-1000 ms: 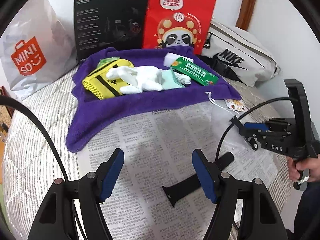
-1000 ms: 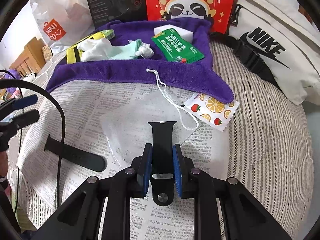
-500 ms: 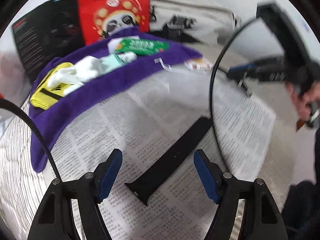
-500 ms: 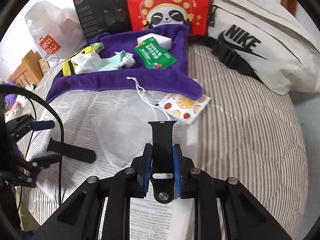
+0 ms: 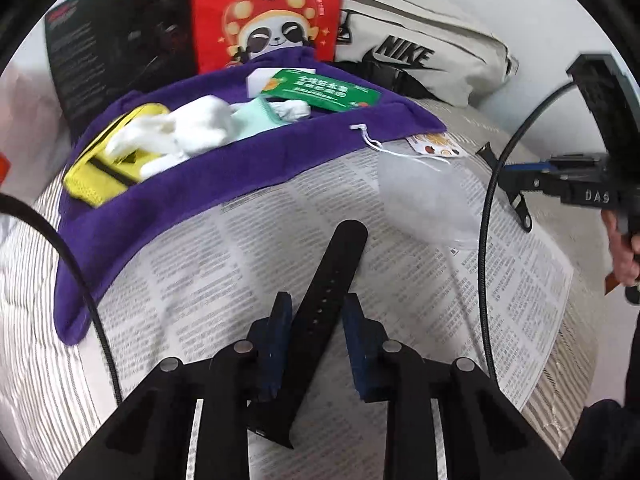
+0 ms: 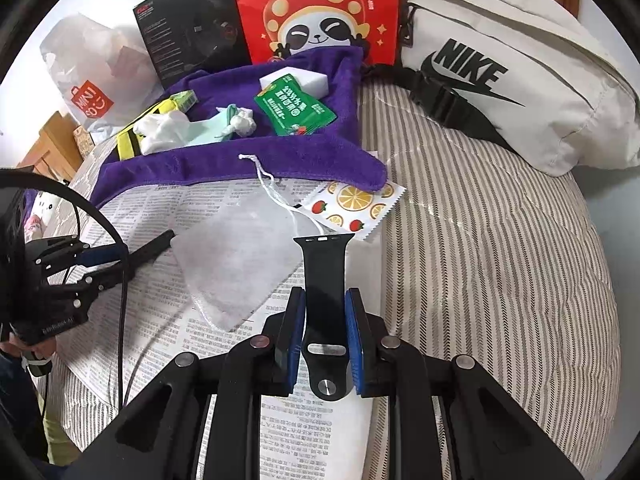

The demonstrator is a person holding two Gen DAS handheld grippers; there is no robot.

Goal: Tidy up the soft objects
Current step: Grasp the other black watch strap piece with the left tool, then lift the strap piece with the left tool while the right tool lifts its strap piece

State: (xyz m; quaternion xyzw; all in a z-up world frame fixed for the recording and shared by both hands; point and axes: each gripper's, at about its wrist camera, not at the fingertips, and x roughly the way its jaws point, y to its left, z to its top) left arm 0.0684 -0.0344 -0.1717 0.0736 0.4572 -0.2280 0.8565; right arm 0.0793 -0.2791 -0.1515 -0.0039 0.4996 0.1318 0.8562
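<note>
My left gripper [image 5: 314,312] is shut on the long black watch strap [image 5: 330,276], which lies on the newspaper [image 5: 240,264] and points away. My right gripper [image 6: 324,308] is shut on the short black watch strap [image 6: 322,264] with the buckle pin, held above the newspaper [image 6: 168,280]. A purple towel [image 5: 168,196] at the back carries a yellow pouch [image 5: 96,172], white and mint socks [image 5: 188,132] and a green packet [image 5: 320,90]. A white mesh pouch [image 6: 236,256] with a drawstring lies on the newspaper, beside a fruit-print sachet [image 6: 354,204].
A red panda bag [image 6: 320,12], a black box [image 6: 192,28], a white Miniso bag [image 6: 88,80] and a white Nike bag [image 6: 500,92] line the back of the striped bed [image 6: 500,260]. The right gripper shows at the left wrist view's right edge [image 5: 568,184].
My left gripper has moved down and forward over the long strap and closed from wide open onto it. My right gripper has kept its hold on the short strap and shifted slightly.
</note>
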